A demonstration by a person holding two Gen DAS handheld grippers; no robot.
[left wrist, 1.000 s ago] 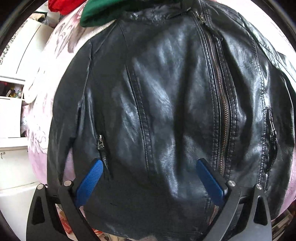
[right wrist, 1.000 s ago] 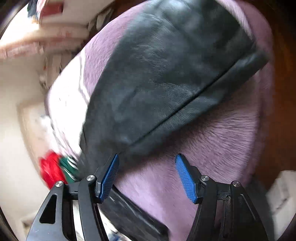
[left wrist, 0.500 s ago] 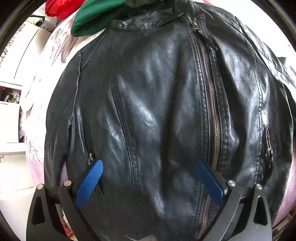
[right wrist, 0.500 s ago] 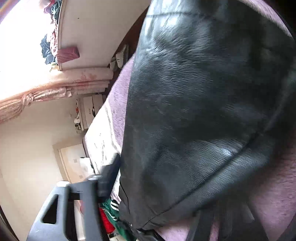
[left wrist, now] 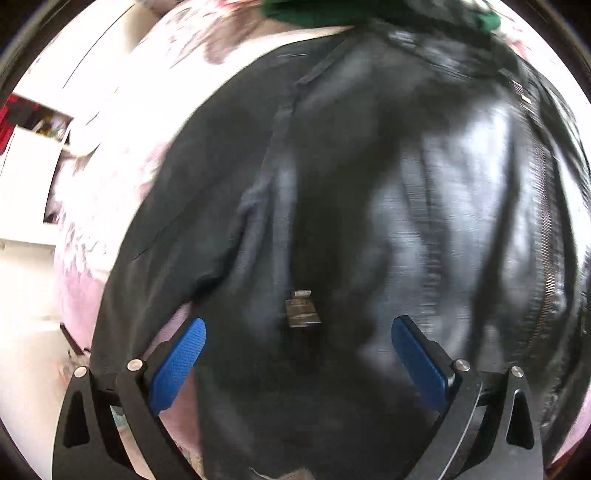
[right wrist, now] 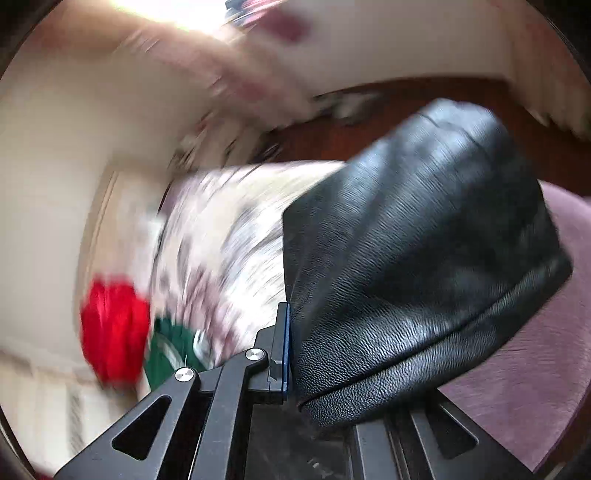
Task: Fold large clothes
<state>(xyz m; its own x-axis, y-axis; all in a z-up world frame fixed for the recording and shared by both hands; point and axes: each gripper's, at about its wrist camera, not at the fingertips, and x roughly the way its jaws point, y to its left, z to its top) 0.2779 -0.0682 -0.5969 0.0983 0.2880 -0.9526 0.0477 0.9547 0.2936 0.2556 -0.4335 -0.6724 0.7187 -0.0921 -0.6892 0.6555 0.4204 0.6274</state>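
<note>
Left wrist view shows the black leather jacket (left wrist: 369,221) spread over a bed with a pink floral bedspread (left wrist: 122,155), filling most of the frame; the picture is blurred by motion. A zipper (left wrist: 541,206) runs down the jacket's right part, and a small tag (left wrist: 301,312) lies on the leather between the blue pads of the left tool (left wrist: 297,363), whose jaws stand wide apart with nothing between them. A green garment (left wrist: 332,13) lies on the bed just past the jacket's far edge. At the left edge stands a white shelf unit (left wrist: 26,155) with an open compartment; something red and other small items sit in it, too blurred to name. Right wrist view shows the right tool (right wrist: 295,354) closed on a fold of the black leather jacket (right wrist: 424,266): one blue pad (right wrist: 284,350) presses against the leather, the other is hidden behind it. The gripped fold rises above the bedspread (right wrist: 229,236). Beyond it, a red garment (right wrist: 114,328) and the green garment (right wrist: 166,354) lie side by side on the bed.
</note>
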